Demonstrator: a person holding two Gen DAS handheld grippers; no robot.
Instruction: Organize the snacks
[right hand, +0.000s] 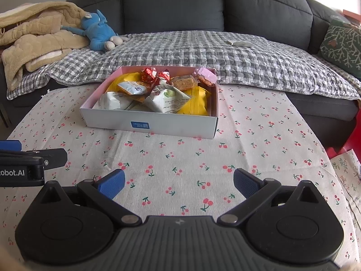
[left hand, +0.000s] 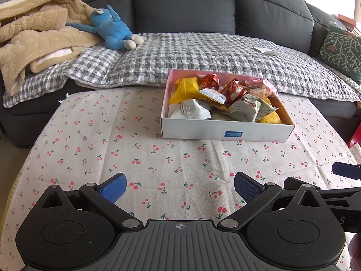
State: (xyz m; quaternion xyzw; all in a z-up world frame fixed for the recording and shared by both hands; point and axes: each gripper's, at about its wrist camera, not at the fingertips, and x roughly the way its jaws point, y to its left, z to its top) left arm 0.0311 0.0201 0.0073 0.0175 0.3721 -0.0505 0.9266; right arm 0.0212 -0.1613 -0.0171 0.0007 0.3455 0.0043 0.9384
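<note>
Snacks [left hand: 225, 101] in mixed wrappers, yellow, white, red and pink, lie heaped in an open white box [left hand: 225, 133] with a pink inner wall. The box stands on the table [left hand: 112, 146], which is covered by a cherry-print cloth, close to its far edge and just before the sofa [left hand: 180, 6]. No loose packet is visible on the cloth around it. The left gripper [left hand: 179, 188] hovers over the near edge of the table, jaws spread wide with nothing between the blue pads; the right gripper [right hand: 179, 186] is beside it in the same state, empty and wide apart. Both are well apart from the box. Judged from this layout, either the collecting step is complete and the grippers rest at the near edge, or a sorting step has not yet begun; the views do not decide between them. If sorting follows, the next move calls for reaching forward over the near wall of the box and closing on a single top-lying packet without dragging its neighbours.
</note>
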